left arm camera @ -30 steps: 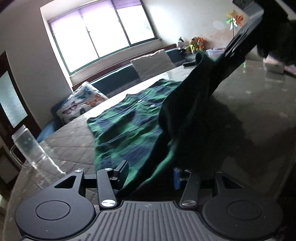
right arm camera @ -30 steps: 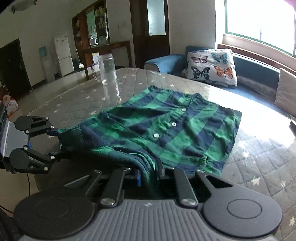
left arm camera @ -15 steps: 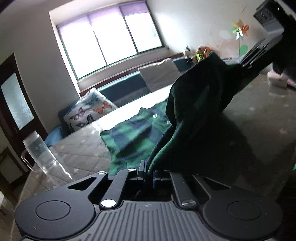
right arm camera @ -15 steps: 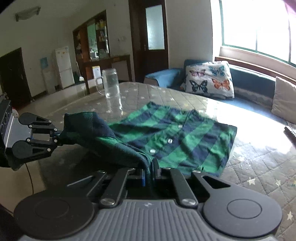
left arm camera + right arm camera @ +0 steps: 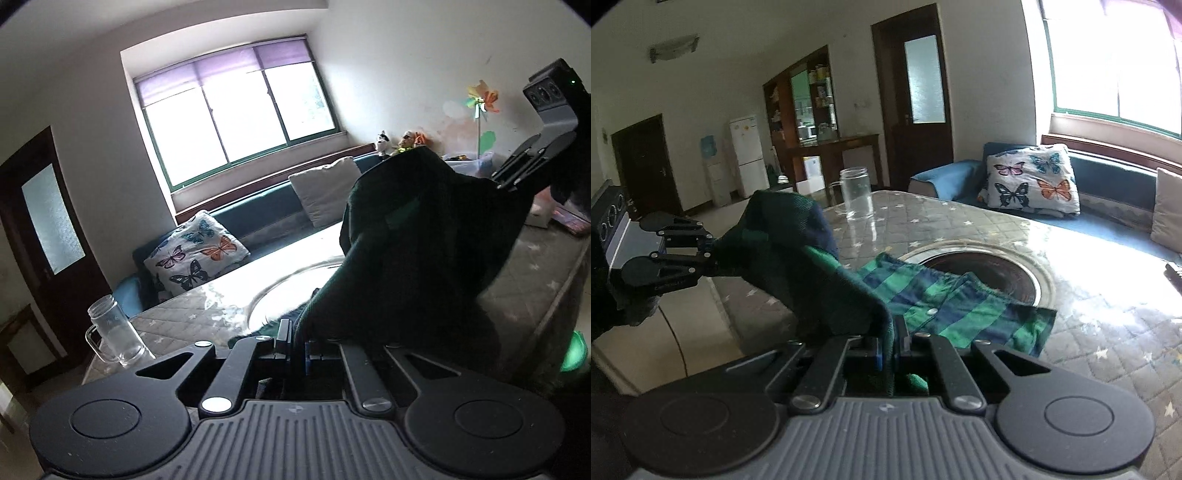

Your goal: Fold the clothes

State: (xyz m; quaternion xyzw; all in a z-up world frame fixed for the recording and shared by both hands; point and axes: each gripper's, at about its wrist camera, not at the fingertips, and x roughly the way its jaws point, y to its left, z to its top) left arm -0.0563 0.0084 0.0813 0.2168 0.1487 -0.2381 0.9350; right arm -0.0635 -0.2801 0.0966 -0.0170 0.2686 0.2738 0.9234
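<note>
Left wrist view, hidden: the lifted plaid shirt [image 5: 424,266] shows only as a dark backlit mass and covers much of the table [image 5: 535,273].
Left gripper [image 5: 295,343]: clamped on a shirt edge.
Right gripper [image 5: 511,181]: pinching the shirt's far upper part; its body is cut off at the frame edge.
Count: one glass jar [image 5: 114,339] near the table's left edge.
Right wrist view, shirt [image 5: 945,306]: one end raised between both tongs, the rest lying flat near the table's [image 5: 1089,332] front edge.
Right gripper [image 5: 892,349]: closed on fabric.
Left gripper [image 5: 711,245]: closed on fabric beyond the table's left edge.
Open room: bare quilted top toward the far and right edges.
Count: one jar [image 5: 857,195], one butterfly cushion [image 5: 1030,181].
</note>
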